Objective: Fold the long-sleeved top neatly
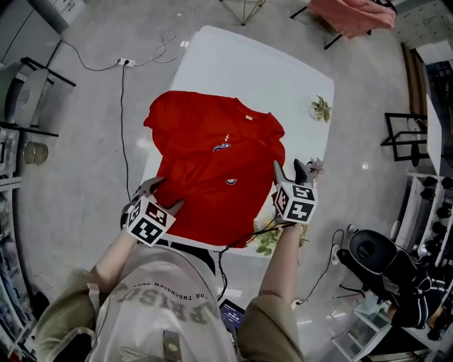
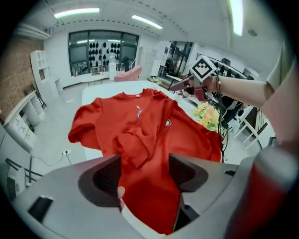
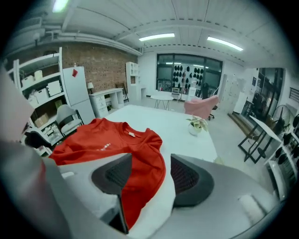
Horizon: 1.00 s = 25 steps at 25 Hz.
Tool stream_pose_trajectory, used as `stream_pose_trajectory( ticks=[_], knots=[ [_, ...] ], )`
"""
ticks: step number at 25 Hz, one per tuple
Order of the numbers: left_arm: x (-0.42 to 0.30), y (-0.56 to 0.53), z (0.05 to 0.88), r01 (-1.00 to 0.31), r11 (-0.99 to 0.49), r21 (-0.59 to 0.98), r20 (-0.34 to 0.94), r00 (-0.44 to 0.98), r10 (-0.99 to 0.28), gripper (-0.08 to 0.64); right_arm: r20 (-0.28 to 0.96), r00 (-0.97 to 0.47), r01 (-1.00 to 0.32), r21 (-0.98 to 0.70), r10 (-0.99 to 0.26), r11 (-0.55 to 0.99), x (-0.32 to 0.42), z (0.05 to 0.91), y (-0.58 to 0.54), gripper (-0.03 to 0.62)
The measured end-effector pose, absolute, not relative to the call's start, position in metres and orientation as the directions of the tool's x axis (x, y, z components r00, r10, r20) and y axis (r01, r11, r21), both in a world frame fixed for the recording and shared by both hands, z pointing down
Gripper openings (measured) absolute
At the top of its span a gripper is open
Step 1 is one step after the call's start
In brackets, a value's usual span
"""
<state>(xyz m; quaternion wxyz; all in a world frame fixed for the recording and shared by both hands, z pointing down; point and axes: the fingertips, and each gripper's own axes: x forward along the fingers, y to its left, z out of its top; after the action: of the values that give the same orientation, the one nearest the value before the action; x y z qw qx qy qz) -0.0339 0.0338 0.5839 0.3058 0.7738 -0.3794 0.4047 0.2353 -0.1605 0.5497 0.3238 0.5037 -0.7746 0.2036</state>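
Both left gripper (image 1: 168,194) & right gripper (image 1: 289,170) jaws apart, empty; red top (image 1: 212,166) on white table (image 1: 283,78), grey floor (image 1: 85,177).

We see a white table (image 1: 241,63) in the centre of the head view. A small potted plant (image 1: 321,108) stands at its upper right. A pink chair (image 1: 352,15) sits at the top edge, and a power strip (image 1: 125,62) lies on the floor at upper left.

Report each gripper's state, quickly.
Left gripper: open, jaws apart over the red top, gripping nothing.
Right gripper: open, jaws apart at the top's edge, gripping nothing.
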Motion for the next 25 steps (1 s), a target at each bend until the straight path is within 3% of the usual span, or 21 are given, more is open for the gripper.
stream_pose_trajectory(
  ticks=[6, 10, 11, 13, 16, 20, 23, 24, 25],
  knots=[
    [-0.053, 0.005, 0.589, -0.696, -0.712, -0.092, 0.854, 0.313, -0.416, 0.305, 0.679, -0.312, -0.916, -0.028, -0.665, 0.400, 0.238, 0.512, -0.082, 0.247],
    [-0.034, -0.003, 0.605, -0.680, -0.732, 0.039, 0.870, 0.384, -0.310, 0.286, 0.708, -0.286, -0.922, -0.020, -0.645, 0.387, 0.239, 0.516, -0.043, 0.247],
    [-0.031, -0.002, 0.604, -0.693, -0.717, 0.078, 0.864, 0.406, -0.298, 0.219, 0.715, -0.280, -0.923, -0.016, -0.640, 0.385, 0.239, 0.516, -0.035, 0.247],
    [-0.029, 0.003, 0.594, -0.731, -0.665, 0.154, 0.839, 0.453, -0.303, 0.035, 0.725, -0.274, -0.920, -0.005, -0.632, 0.392, 0.240, 0.516, -0.024, 0.247],
    [-0.032, 0.018, 0.568, -0.776, -0.533, 0.338, 0.774, 0.551, -0.311, 0.025, 0.744, -0.268, -0.904, 0.027, -0.613, 0.427, 0.241, 0.522, -0.018, 0.247],
    [-0.042, 0.044, 0.549, -0.709, -0.159, 0.686, 0.638, 0.693, -0.336, 0.023, 0.775, -0.257, -0.859, 0.091, -0.577, 0.504, 0.238, 0.543, -0.034, 0.247],
    [-0.065, 0.060, 0.585, -0.728, 0.048, 0.683, 0.702, 0.638, -0.317, 0.026, 0.796, -0.260, -0.824, 0.112, -0.546, 0.555, 0.230, 0.562, -0.058, 0.247],
    [-0.073, 0.065, 0.596, -0.769, 0.051, 0.637, 0.746, 0.598, -0.294, 0.029, 0.804, -0.260, -0.813, 0.116, -0.535, 0.570, 0.228, 0.569, -0.066, 0.247],
    [-0.080, 0.069, 0.601, -0.811, 0.023, 0.584, 0.784, 0.557, -0.274, 0.082, 0.812, -0.259, -0.804, 0.119, -0.523, 0.583, 0.227, 0.575, -0.073, 0.246]
  ],
)
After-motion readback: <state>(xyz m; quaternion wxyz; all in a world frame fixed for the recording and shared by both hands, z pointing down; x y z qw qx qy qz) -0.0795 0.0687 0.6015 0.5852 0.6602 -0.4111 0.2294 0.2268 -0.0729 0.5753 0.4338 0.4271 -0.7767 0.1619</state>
